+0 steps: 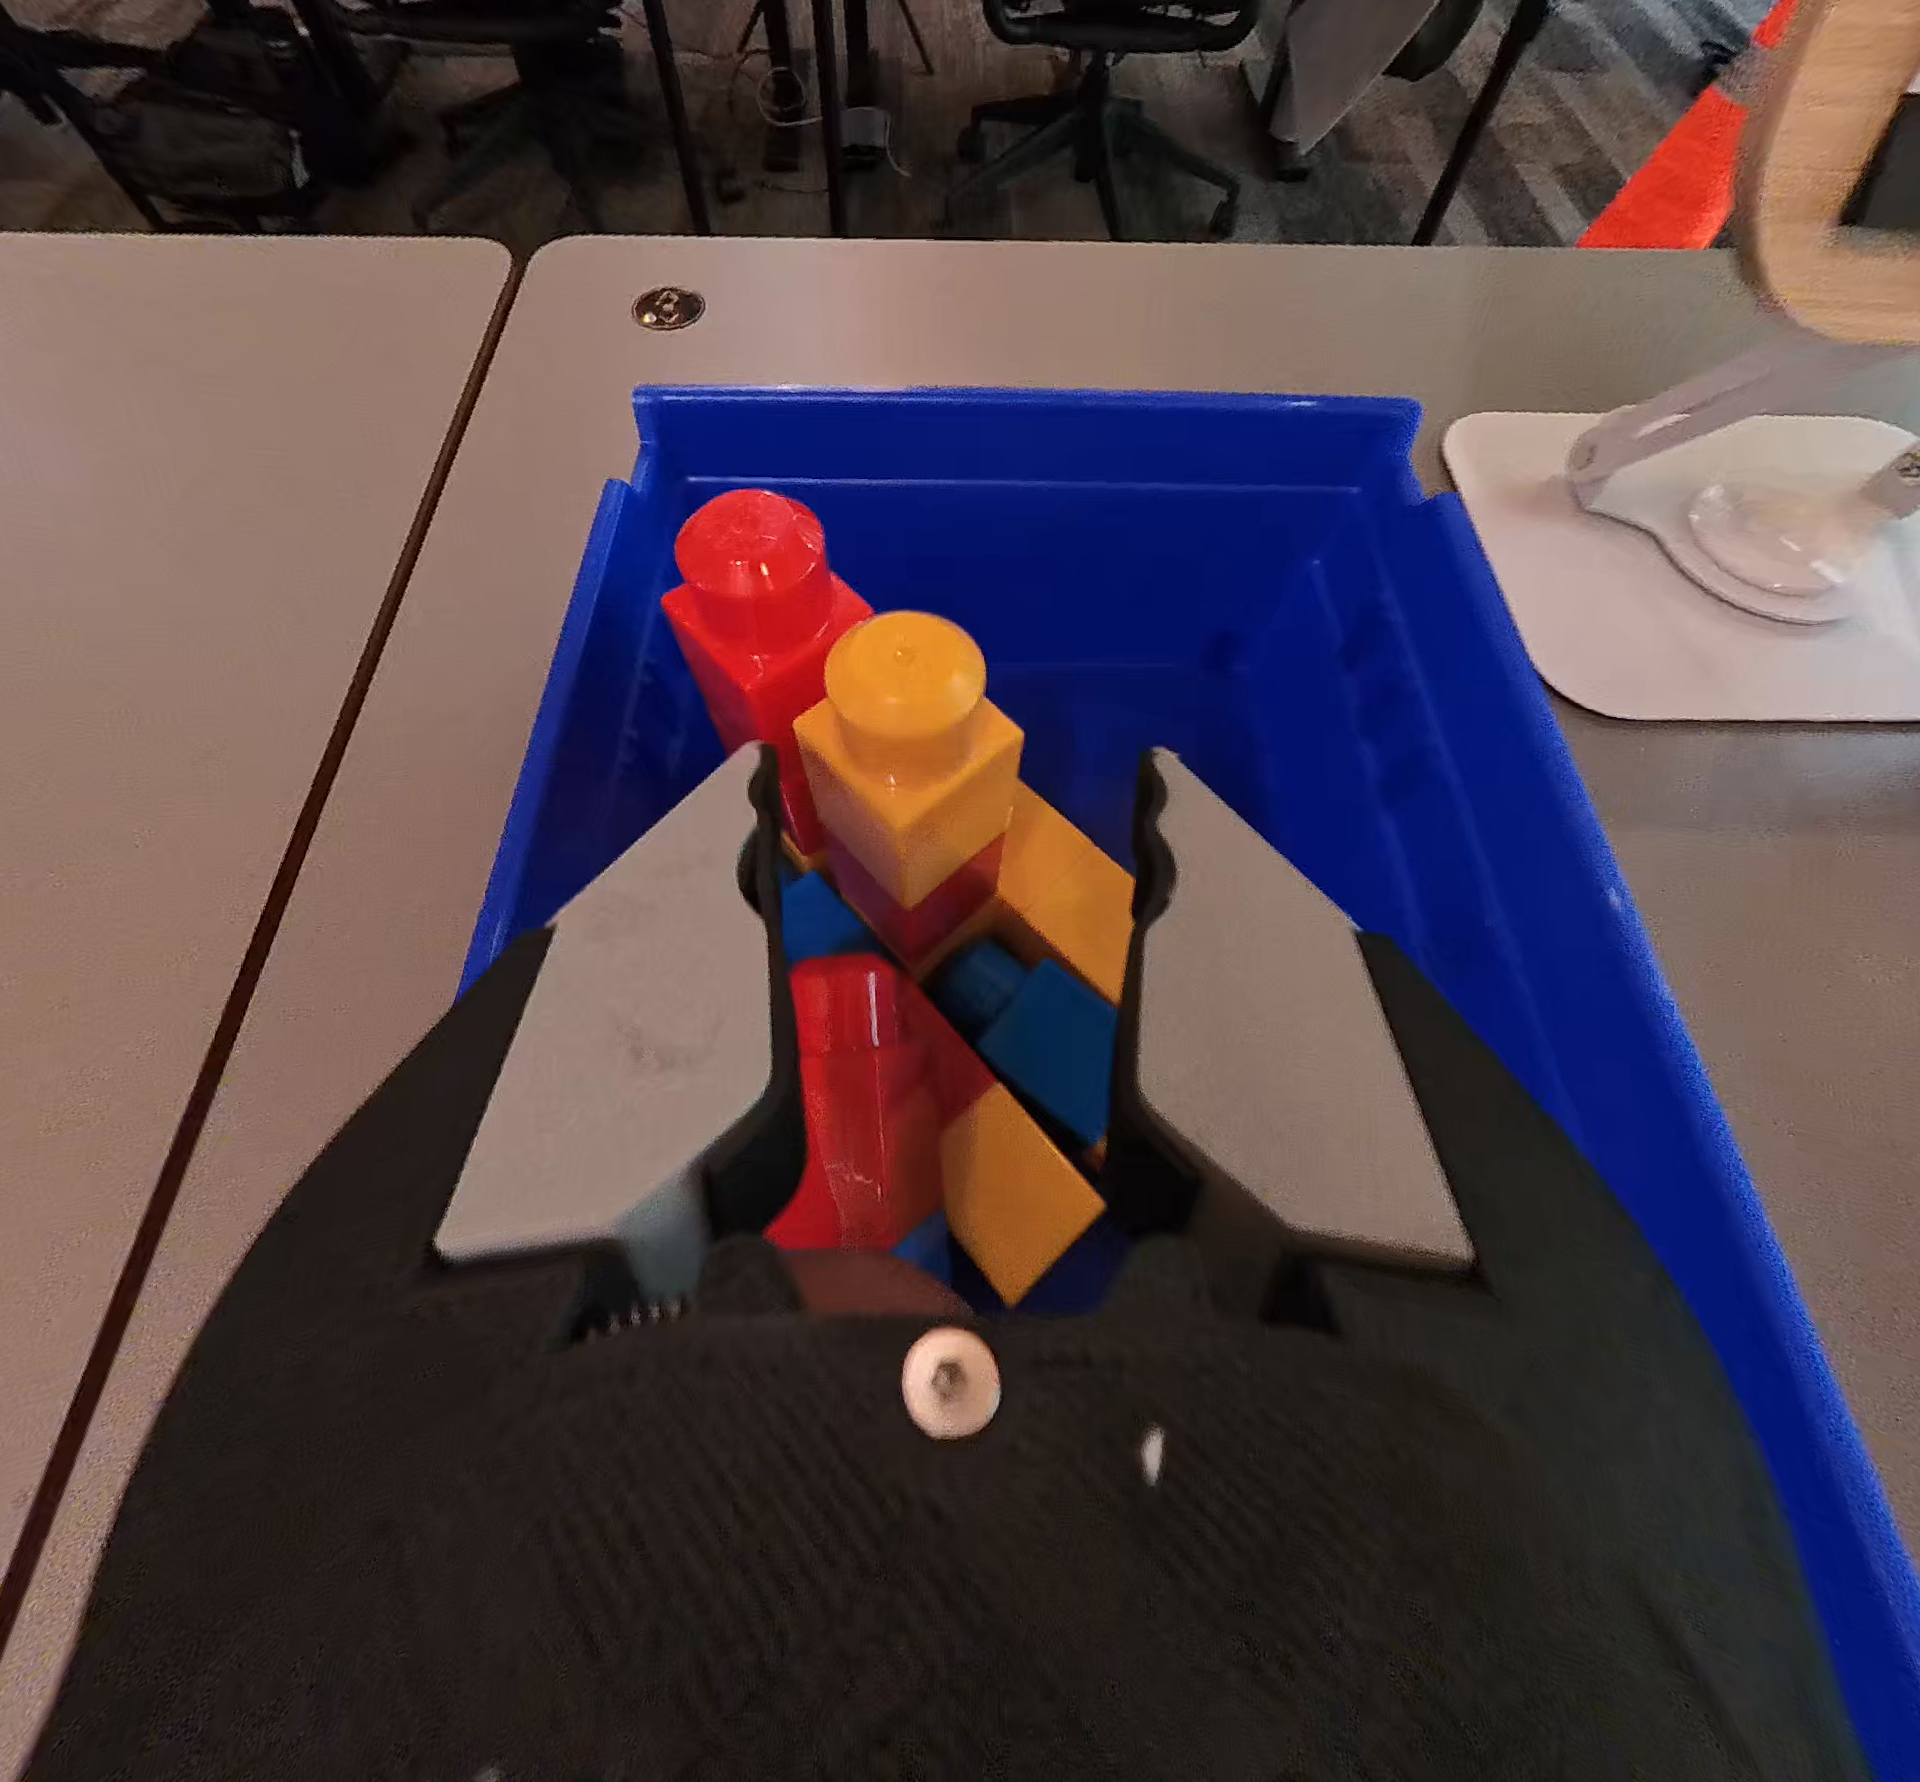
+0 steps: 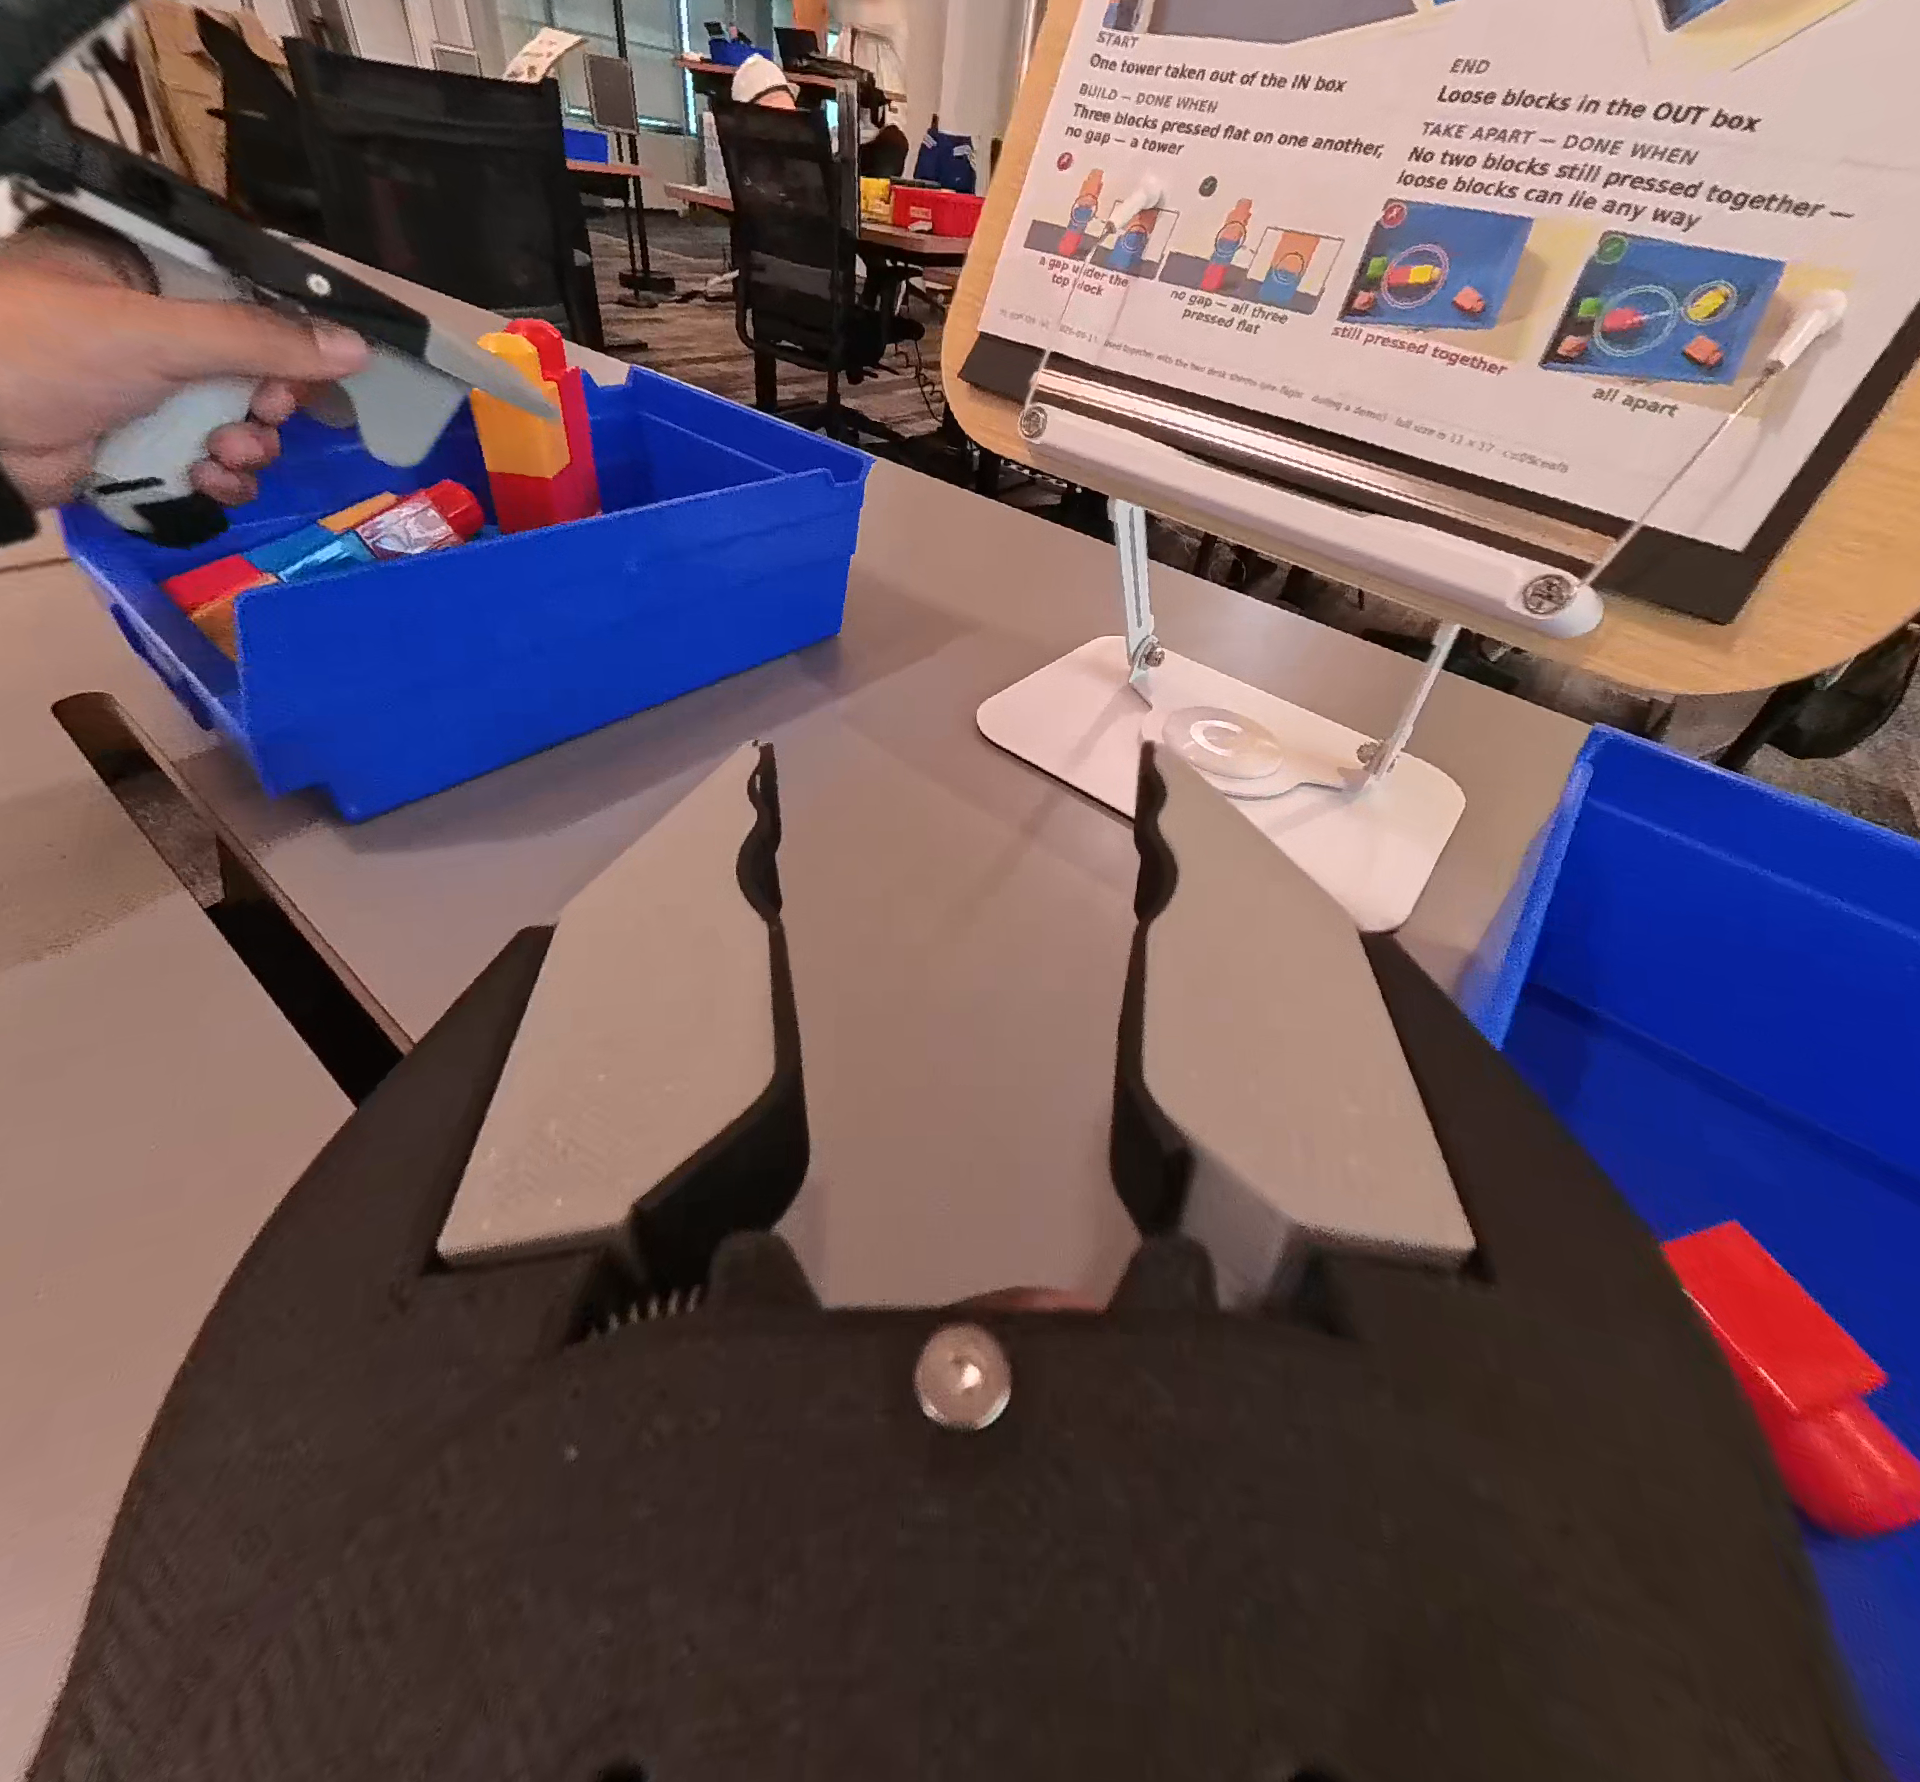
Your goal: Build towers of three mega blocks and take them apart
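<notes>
now, through the left wrist view, your left gripper (image 1: 951, 766) hangs spread wide over the blue bin (image 1: 1455, 797), where block towers (image 1: 904, 756) stand and lie. through the right wrist view, your right gripper (image 2: 951, 766) gapes empty above the table (image 2: 935, 610), beside a second blue bin (image 2: 1714, 953) with a red block (image 2: 1787, 1358).

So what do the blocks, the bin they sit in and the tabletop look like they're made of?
Yellow-topped tower: opaque moulded plastic, glossy, with highlights on stud and edges. The lying red block looks translucent plastic; light passes through it. Blue bin: rigid moulded plastic, semi-gloss, with ribbed walls and a lipped rim. Table: smooth grey matte surface, probably laminate; its core cannot be seen.
</notes>
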